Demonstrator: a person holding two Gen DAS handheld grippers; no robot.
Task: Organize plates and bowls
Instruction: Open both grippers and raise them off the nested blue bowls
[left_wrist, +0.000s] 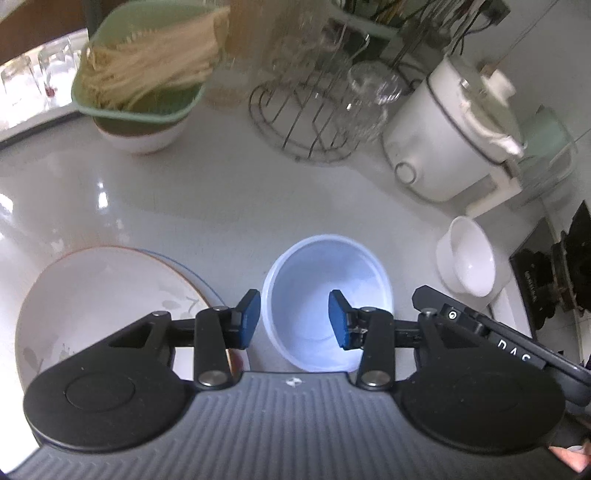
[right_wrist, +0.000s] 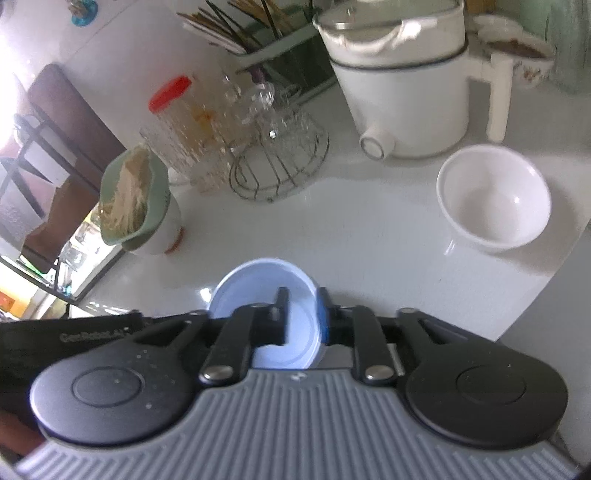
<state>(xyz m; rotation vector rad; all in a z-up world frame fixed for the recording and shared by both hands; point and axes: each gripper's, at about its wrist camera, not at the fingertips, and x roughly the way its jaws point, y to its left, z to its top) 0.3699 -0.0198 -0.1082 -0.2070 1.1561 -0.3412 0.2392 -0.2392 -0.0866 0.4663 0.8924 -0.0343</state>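
Both grippers work one pale blue bowl (right_wrist: 266, 291) on the white counter (left_wrist: 221, 206): right gripper (right_wrist: 301, 314) straddling its rim, jaws parted; left gripper (left_wrist: 293, 319) open, left pad (left_wrist: 248, 319) outside the rim. Likely a release step; next comes the white bowl (right_wrist: 493, 197) at two o'clock, needing a rim grasp.

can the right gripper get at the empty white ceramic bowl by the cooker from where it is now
Probably yes: the white ceramic bowl sits upright with bare counter before it, but the right gripper straddles the pale blue plastic bowl's rim and must clear that first.
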